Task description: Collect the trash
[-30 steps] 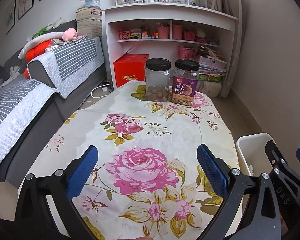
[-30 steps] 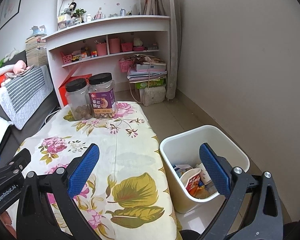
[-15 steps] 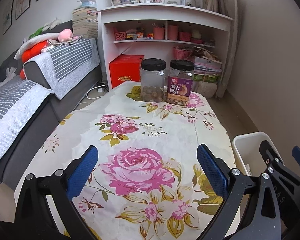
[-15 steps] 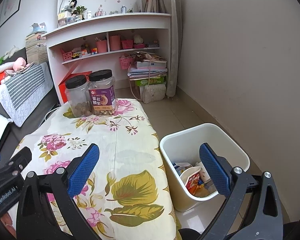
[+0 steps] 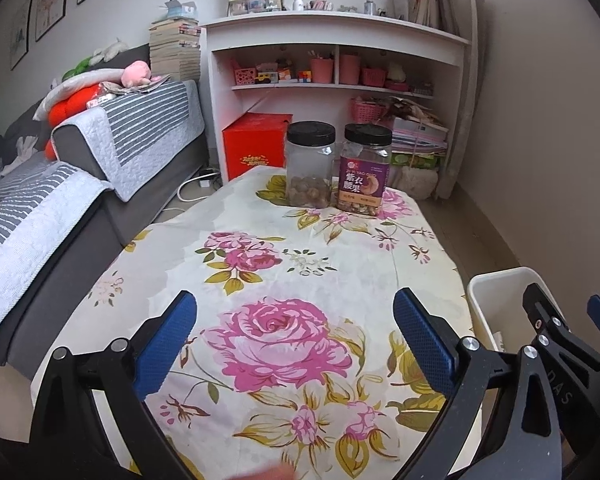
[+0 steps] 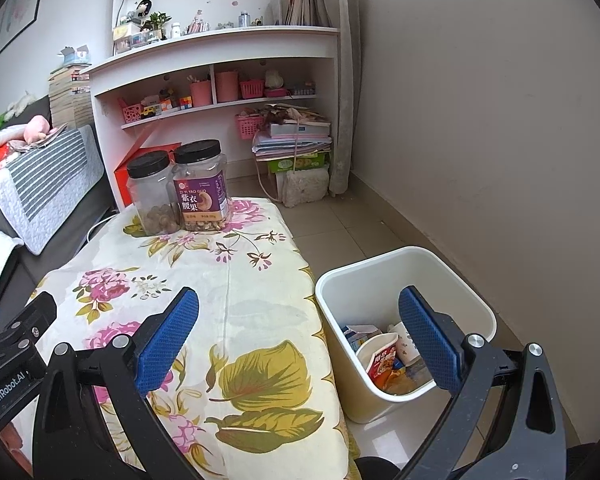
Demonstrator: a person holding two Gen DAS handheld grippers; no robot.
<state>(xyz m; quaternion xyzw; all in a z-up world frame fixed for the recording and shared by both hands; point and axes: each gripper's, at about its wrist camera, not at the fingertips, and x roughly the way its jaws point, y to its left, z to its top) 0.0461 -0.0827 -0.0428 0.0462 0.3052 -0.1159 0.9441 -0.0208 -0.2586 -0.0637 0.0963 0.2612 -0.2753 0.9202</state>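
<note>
A white trash bin (image 6: 452, 276) stands on the floor right of the table; inside lie a paper cup (image 6: 380, 360), a carton and other wrappers. Its corner also shows as the bin (image 5: 500, 296) in the left wrist view. My right gripper (image 6: 300, 340) hangs open over the table's right edge, its right finger above the bin, nothing between the fingers. My left gripper (image 5: 296, 340) is open above the floral tablecloth (image 5: 300, 264), holding nothing. I see no loose trash on the cloth.
Two black-lidded jars, a clear one (image 5: 310, 164) and a purple-labelled one (image 5: 366, 170), stand at the table's far end. A grey sofa (image 5: 72, 208) runs along the left. White shelves (image 5: 332, 60), a red box (image 5: 256, 144) and stacked papers sit behind.
Both grippers have drawn back and risen slightly, so the jars look smaller and more of the table shows. Both stay open.
</note>
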